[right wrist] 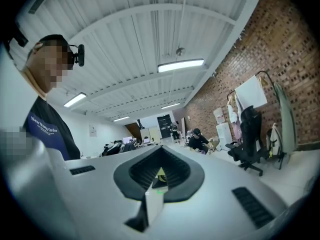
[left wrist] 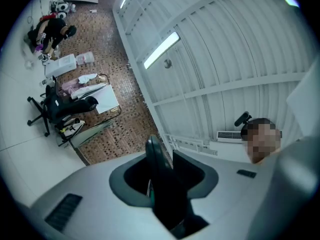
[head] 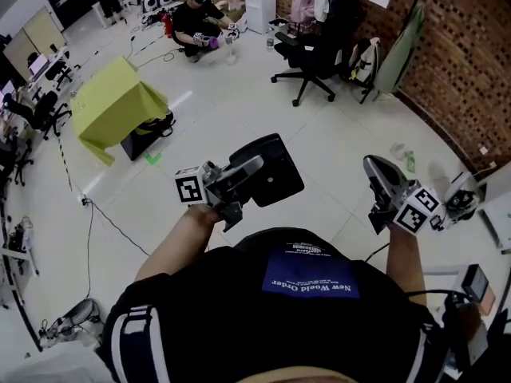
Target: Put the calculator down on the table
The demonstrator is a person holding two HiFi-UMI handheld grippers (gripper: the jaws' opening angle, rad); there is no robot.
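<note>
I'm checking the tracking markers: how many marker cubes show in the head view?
2. One marker cube sits on the left gripper, left of centre, which holds the calculator. The other marker cube sits on the right gripper, at the right. None seems hidden.

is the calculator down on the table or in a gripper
In a gripper: the left gripper has its jaws clamped on the black calculator, which is in the air above the floor.

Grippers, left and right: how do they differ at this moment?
The left gripper clamps a black calculator; the right gripper holds nothing. The left gripper's jaws stand apart on the calculator; the right gripper's are together. Each carries a marker cube.
</note>
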